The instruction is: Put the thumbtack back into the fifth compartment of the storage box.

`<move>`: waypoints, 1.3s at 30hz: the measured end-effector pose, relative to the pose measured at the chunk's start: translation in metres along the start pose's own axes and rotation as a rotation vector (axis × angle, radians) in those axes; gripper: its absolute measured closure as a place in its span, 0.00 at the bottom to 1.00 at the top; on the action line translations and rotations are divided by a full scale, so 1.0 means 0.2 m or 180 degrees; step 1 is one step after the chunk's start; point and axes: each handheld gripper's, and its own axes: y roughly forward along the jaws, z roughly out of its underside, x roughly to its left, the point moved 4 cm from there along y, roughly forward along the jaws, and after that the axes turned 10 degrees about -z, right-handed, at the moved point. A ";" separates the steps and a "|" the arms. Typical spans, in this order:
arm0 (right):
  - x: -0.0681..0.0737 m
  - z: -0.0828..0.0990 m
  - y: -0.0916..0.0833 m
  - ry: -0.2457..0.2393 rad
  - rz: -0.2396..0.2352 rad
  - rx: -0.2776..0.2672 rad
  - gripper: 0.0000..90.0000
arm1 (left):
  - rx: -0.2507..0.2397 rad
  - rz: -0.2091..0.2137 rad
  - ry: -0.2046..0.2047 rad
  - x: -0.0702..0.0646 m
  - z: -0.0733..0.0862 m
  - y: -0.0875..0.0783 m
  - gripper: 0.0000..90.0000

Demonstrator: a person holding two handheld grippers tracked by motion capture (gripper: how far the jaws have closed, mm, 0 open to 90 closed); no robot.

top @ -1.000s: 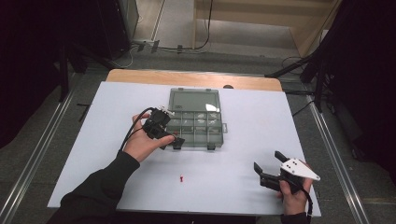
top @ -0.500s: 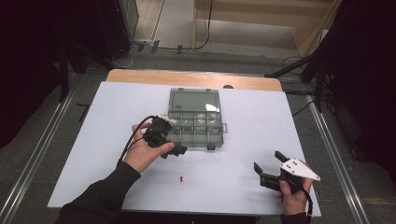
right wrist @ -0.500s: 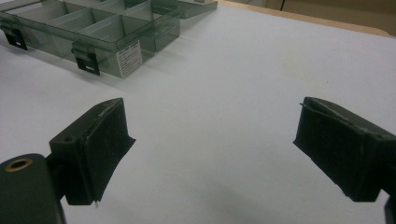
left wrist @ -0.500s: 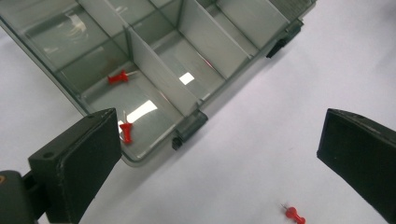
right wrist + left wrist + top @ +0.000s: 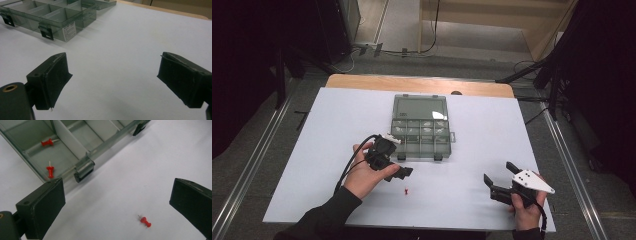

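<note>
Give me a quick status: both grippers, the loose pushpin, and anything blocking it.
Left gripper open, above the red pushpin on the white tabletop. Right gripper open, empty. Two pushpins in the clear organizer box. Nothing in the way.

Organizer box [image 5: 75,147] cut off by the top edge, pushpin [image 5: 406,190] tiny from above

White table [image 5: 337,115] carries a clear compartment box [image 5: 420,131]; one red pushpin [image 5: 406,190] lies loose.
</note>
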 end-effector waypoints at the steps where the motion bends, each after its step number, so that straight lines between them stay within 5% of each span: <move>1: 0.00 0.00 0.00 0.0000 0.0000 -0.0003 0.11 | -0.0003 -0.0013 -0.0008 -0.01 0.01 0.00 0.00; 12: 0.00 0.00 0.00 -0.0009 -0.0009 0.0012 0.11 | 0.0043 0.0019 0.0010 -0.10 0.09 0.01 0.06; 29: 0.00 0.00 0.01 -0.0023 -0.0010 0.0011 0.11 | 0.0110 0.0111 0.0023 -0.20 0.19 0.04 0.40; 39: 0.00 0.00 0.01 -0.0018 -0.0012 0.0010 0.11 | 0.0161 0.0021 0.0081 -0.25 0.24 0.06 0.52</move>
